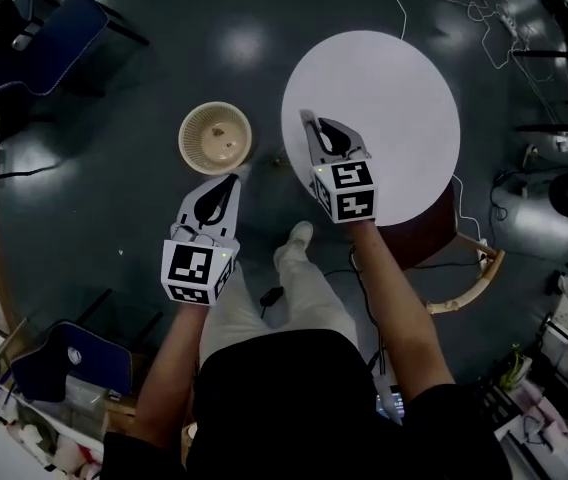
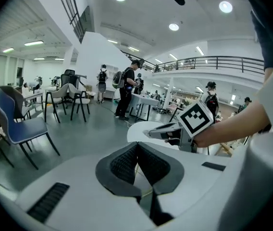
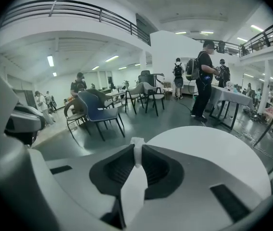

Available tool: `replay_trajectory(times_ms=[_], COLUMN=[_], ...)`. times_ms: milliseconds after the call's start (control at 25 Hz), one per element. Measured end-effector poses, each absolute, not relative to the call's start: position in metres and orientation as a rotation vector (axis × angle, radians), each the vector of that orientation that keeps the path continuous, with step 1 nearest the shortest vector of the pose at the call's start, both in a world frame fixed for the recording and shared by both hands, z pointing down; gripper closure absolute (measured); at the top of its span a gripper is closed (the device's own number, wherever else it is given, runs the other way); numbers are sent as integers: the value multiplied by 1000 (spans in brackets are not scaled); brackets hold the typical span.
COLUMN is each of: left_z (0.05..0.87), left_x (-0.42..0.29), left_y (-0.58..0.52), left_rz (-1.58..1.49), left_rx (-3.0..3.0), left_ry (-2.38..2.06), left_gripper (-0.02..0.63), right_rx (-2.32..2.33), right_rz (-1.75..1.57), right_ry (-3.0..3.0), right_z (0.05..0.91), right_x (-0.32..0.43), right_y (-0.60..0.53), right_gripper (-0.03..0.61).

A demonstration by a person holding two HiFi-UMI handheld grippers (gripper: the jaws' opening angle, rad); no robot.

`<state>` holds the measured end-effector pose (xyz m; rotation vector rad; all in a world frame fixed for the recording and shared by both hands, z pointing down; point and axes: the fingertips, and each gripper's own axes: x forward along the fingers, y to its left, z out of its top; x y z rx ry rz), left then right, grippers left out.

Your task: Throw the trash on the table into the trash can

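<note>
Paper scrap (image 3: 132, 191) sits pinched in the right claw (image 3: 137, 150) over the round white desk (image 1: 394, 88), evidently held for the carry to the beige trash can (image 1: 186, 133) on the floor, where the empty left claw (image 1: 230, 180) hovers closed.

No words or numbers can be read; the marker cube (image 1: 199, 271) on the left gripper (image 1: 230, 180) and the one on the right gripper (image 1: 308, 118) show only black-and-white squares.

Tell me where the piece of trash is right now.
The white scrap is pinched in the right gripper, over the round table's left edge in the head view, right of the trash can on the floor.
</note>
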<state>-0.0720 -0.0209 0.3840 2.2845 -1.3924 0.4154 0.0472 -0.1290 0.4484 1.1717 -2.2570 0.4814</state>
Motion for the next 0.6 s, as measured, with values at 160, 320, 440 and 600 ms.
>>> replay_trajectory(times_ms=[160, 320, 440, 600], left_z=[381, 390, 403, 425], left_x=[-102, -133, -151, -180], left_y=[-26, -21, -18, -12], left_rz=[384, 375, 392, 410], left_rx=[2264, 2227, 2205, 2167], left_ry=[-1439, -1473, -1485, -1494], left_gripper=[598, 598, 598, 598], right_rx=[1098, 1043, 1015, 996], right_rz=[499, 508, 516, 540], right_ry=[-2286, -2298, -2301, -2296], right_z=[456, 466, 478, 496], right_x=[7, -32, -53, -81], right_y=[-120, -108, -104, -97], right_gripper=[522, 522, 522, 522])
